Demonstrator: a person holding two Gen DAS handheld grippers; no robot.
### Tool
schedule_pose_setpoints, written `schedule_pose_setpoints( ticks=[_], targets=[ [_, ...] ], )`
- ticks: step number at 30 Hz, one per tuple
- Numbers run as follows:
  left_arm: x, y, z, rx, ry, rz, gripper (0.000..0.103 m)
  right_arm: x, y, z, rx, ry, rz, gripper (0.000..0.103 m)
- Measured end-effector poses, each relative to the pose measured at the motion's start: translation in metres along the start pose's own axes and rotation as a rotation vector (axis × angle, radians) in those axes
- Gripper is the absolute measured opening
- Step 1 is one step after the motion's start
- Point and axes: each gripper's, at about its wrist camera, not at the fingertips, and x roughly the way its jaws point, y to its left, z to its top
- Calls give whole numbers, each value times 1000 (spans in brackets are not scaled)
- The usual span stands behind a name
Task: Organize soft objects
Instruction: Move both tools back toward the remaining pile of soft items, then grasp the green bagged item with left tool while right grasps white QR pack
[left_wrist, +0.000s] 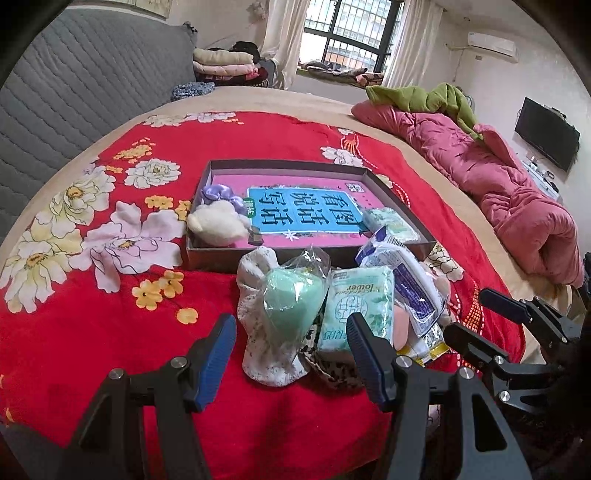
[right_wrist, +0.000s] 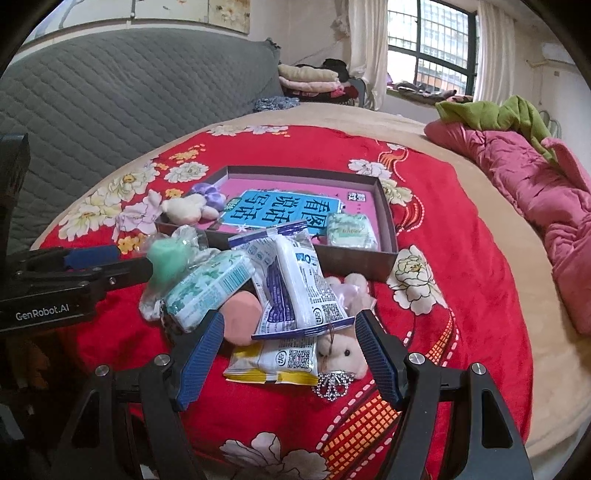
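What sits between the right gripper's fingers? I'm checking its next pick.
In the right wrist view, a yellow-edged packet and a small plush toy lie between the open right gripper.

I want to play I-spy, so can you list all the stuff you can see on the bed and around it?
Shallow brown cardboard box: one, pink and blue printed bottom, middle of the red flowered blanket.
Cream plush toy: one, box's near left corner.
Purple satin scrunchie: one, behind the plush.
Green-white tissue packs: two, one in the box, one in the pile.
Mint sponge in clear bag: one, pile's left.
White sock: one, under the sponge bag.
White-blue plastic packets: two or three, pile's middle.
Pink round puff: one, beside the packets.
Small beige plush keychain: one, near right.
Pink quilt: one, right.
Left gripper: open.
Right gripper: open.
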Motion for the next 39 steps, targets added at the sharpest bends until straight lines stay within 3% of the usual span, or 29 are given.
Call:
schedule_pose_setpoints(
  ticks=[39],
  targets=[
    [47,14,11,-19,71,-30,61,59,-19,16,45,39,-6,75]
  ],
)
